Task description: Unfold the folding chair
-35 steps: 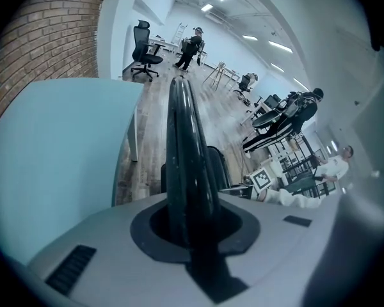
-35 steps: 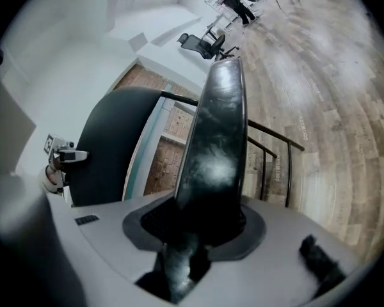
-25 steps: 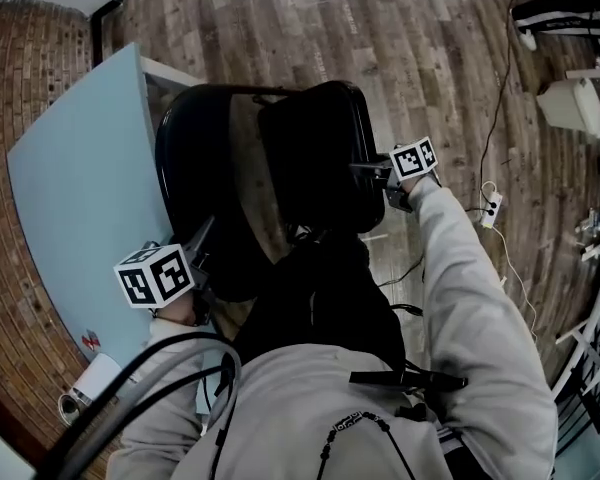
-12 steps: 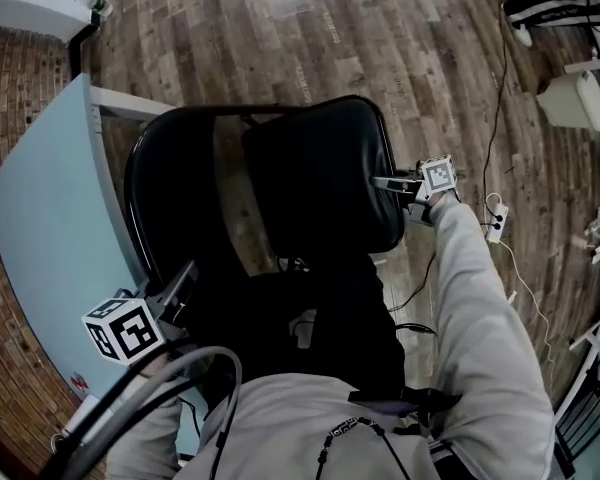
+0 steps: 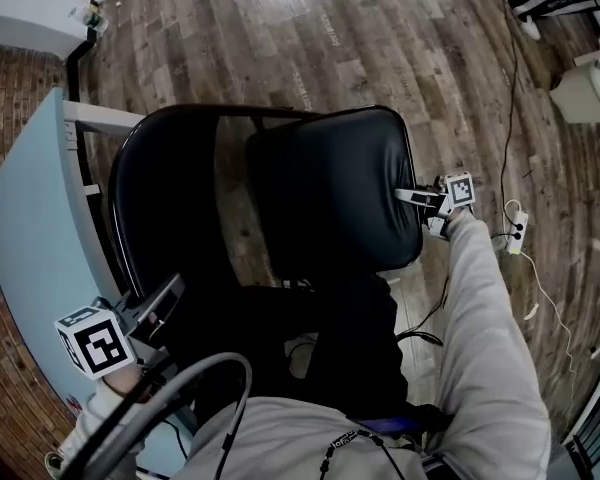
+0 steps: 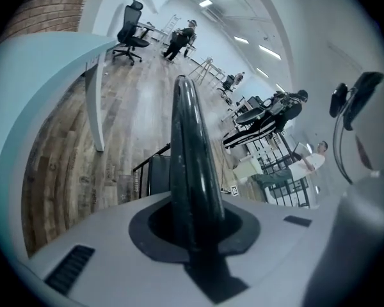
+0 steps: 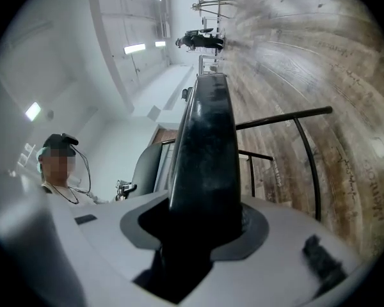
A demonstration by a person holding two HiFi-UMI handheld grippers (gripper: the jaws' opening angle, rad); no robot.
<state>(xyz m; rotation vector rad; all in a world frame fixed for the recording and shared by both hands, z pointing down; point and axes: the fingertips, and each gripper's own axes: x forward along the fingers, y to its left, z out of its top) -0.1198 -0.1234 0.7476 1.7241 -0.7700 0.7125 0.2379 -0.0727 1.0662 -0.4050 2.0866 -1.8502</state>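
The black folding chair stands below me in the head view, its padded seat (image 5: 330,188) swung out flat in front of the curved backrest (image 5: 170,198). My left gripper (image 5: 165,303) is at the lower left, shut on the backrest's edge (image 6: 189,152), which runs up between its jaws in the left gripper view. My right gripper (image 5: 408,196) is at the seat's right side. The thick seat edge (image 7: 205,146) fills the gap between its jaws. Those jaws are opening, though the pads still touch the seat. The chair's thin metal legs (image 7: 307,152) show beyond it.
A light blue table (image 5: 30,218) with a white leg (image 5: 100,118) stands close on the left of the chair. A power strip (image 5: 520,230) and cables lie on the wood floor at the right, near a white box (image 5: 585,88). People and office chairs (image 6: 131,31) are far off.
The seat has swung farther out from the backrest and now lies flatter. My right gripper went right and down with it. My left gripper sank toward the lower left.
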